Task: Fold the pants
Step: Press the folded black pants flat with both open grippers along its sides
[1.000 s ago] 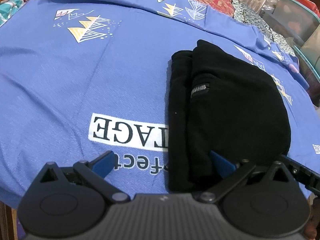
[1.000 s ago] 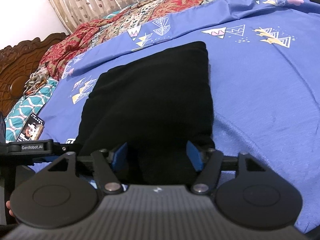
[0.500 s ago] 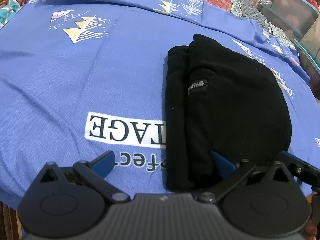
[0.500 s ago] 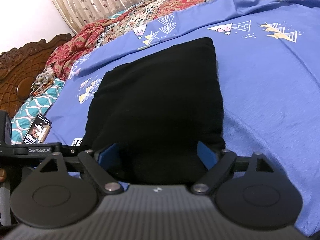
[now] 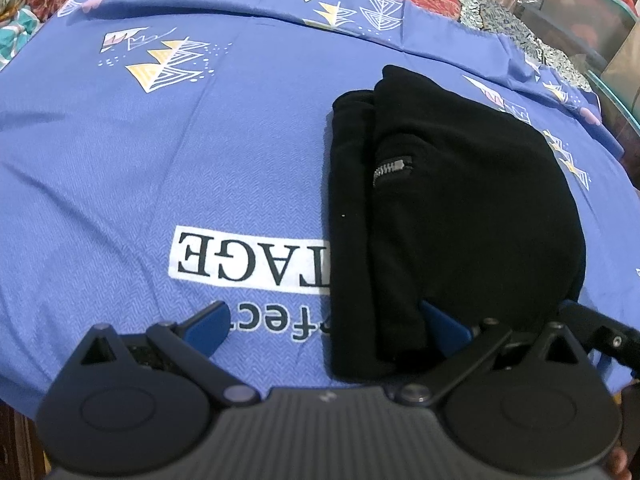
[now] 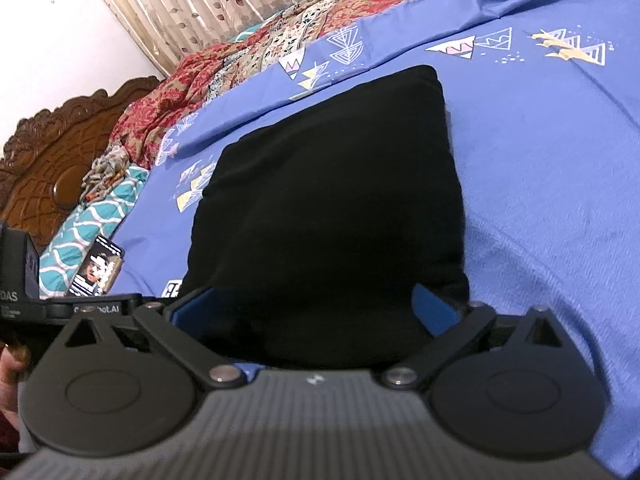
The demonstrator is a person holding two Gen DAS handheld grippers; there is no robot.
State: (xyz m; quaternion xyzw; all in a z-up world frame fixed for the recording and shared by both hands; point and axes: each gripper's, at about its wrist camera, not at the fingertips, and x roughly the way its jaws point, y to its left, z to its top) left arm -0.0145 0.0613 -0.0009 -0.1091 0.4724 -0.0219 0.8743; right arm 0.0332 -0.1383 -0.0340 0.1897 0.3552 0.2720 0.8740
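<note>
Pants (image 5: 452,216) lay folded into a thick black bundle on the blue bedsheet (image 5: 160,152), near its front edge, with a short silver zipper (image 5: 390,168) peeping from a crease on the side toward the left gripper (image 5: 324,322). That gripper stood wide apart; one blue pad hung over the bare sheet, while the other sat against the near corner of the bundle, and I could not tell whether it touched the cloth. The sheet's white label was half covered by the pants, so only "TAGE" read clearly. The right gripper (image 6: 316,306) had just been opening and stood spread wide, the near end of the bundle lying between its blue fingers (image 6: 434,306); the black fabric swallowed all detail there, so folds and contact were hard to make out. At the far left of the right wrist view a carved wooden headboard (image 6: 60,160) and a small printed card (image 6: 98,272) showed, both partly cut off by the other tool's body.
</note>
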